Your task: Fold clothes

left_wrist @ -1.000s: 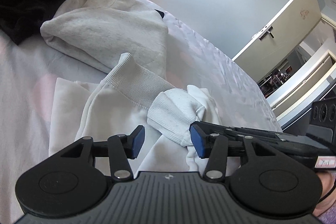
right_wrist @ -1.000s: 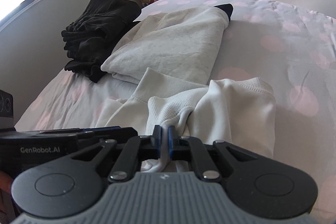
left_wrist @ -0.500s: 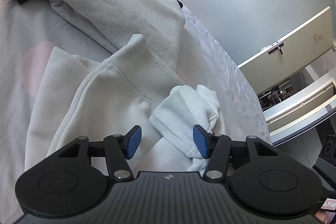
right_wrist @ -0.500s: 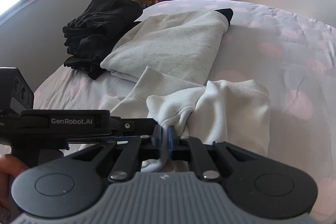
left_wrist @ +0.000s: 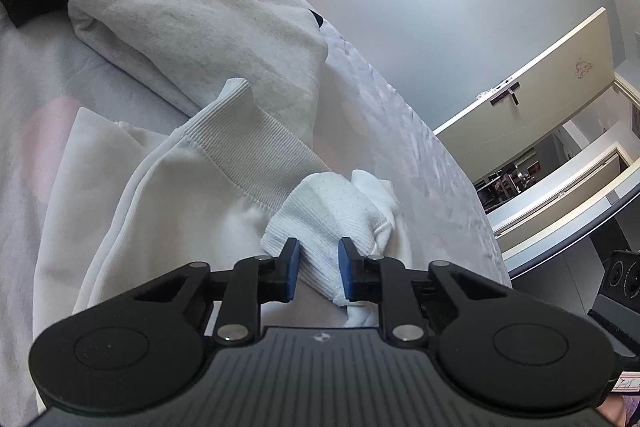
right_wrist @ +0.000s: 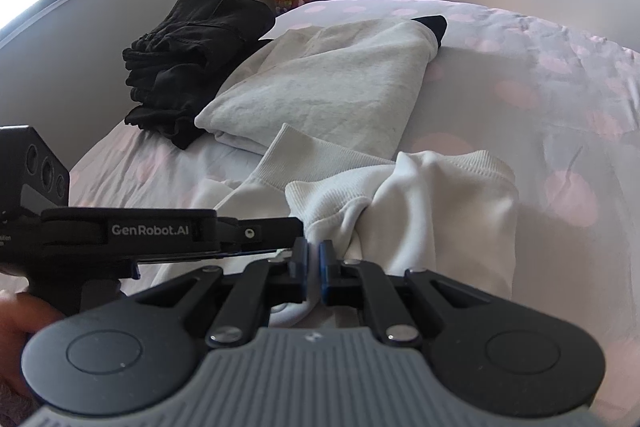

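We have a white sweatshirt [right_wrist: 448,211] bunched on the bed [right_wrist: 560,75]. Our right gripper [right_wrist: 314,261] is clenched on its ribbed cuff [left_wrist: 336,223], pinning it so our left gripper [left_wrist: 318,267], fingers closing around that cuff, can share the hold for folding.
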`<action>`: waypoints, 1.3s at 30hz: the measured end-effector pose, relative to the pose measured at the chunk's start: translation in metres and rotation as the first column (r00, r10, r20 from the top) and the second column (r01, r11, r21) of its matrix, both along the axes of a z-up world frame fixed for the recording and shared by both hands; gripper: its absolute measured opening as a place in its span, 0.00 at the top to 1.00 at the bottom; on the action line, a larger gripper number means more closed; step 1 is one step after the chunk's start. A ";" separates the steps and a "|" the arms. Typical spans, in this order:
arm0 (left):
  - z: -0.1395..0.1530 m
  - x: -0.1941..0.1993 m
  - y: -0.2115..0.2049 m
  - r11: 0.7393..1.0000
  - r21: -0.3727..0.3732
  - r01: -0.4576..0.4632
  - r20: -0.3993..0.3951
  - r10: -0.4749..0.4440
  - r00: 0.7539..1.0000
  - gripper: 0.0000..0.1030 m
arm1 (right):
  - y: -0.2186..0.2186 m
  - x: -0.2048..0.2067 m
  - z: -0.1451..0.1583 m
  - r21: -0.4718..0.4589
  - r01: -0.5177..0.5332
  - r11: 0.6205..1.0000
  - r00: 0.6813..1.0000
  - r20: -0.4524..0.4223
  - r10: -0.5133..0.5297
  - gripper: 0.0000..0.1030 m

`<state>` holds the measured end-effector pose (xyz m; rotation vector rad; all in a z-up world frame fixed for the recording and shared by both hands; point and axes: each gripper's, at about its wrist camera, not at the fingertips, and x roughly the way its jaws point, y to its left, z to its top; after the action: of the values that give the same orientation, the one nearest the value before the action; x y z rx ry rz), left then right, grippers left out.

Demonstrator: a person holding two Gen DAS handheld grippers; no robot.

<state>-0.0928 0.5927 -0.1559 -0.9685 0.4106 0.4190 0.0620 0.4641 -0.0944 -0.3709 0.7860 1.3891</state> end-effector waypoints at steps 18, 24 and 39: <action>-0.029 -0.016 0.023 0.934 -0.354 -0.046 0.084 0.080 0.993 0.53 | -0.018 -0.010 -0.001 -0.011 0.001 1.000 1.000 0.029 -0.001 0.79; -0.024 -0.013 0.021 0.956 -0.287 -0.066 0.129 0.106 0.986 0.81 | -0.025 -0.010 0.002 0.001 0.019 1.000 0.999 0.035 -0.019 0.79; 0.071 0.007 0.034 0.958 0.282 0.059 -0.123 -0.025 0.992 0.92 | -0.079 0.009 0.005 0.040 0.193 0.980 0.981 0.016 -0.194 0.70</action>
<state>-0.0855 0.6272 -0.0851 -0.6546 0.4634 0.4838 0.0711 0.3851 -0.0890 -0.2704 0.7580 1.2145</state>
